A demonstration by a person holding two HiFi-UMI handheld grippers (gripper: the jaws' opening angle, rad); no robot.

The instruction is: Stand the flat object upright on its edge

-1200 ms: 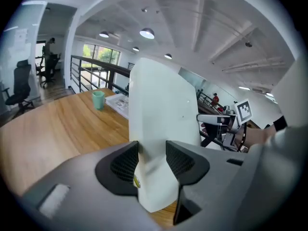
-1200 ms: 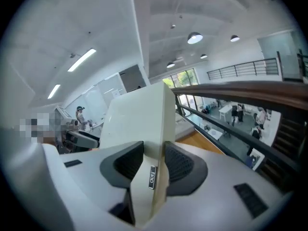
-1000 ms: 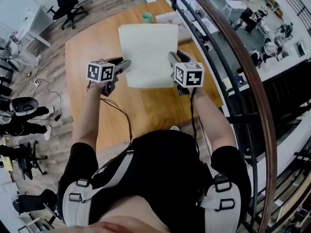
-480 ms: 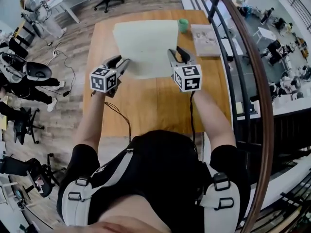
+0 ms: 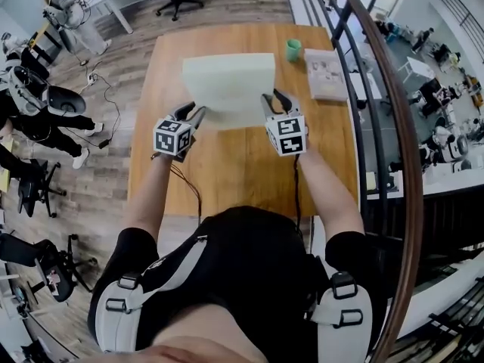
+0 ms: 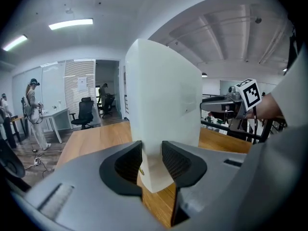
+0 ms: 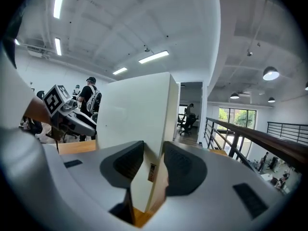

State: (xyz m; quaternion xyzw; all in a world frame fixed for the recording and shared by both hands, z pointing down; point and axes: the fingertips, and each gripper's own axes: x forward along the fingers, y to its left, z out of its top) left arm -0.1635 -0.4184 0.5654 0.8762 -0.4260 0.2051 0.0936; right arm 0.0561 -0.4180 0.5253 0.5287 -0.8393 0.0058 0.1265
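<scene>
The flat object is a thick pale board (image 5: 229, 88) held over the wooden table (image 5: 242, 165), one gripper at each side edge. My left gripper (image 5: 193, 114) has its jaws closing on the board's left edge, and the dark pads (image 6: 130, 162) touch both faces of the board (image 6: 163, 109). On the right edge my right gripper (image 5: 274, 100) is shut, with the board (image 7: 137, 124) between its pads (image 7: 180, 167). Both gripper views show the board standing nearly vertical. I cannot tell whether its lower edge touches the table.
A green cup (image 5: 293, 49) and a printed booklet (image 5: 326, 74) lie at the table's far right. A dark curved railing (image 5: 382, 127) runs along the right side. Office chairs and people stand on the floor to the left (image 5: 45, 104).
The board looks shorter from above than a second ago, tipped up steeper. Both grippers stay at its side edges, and the left jaws have narrowed onto it.
</scene>
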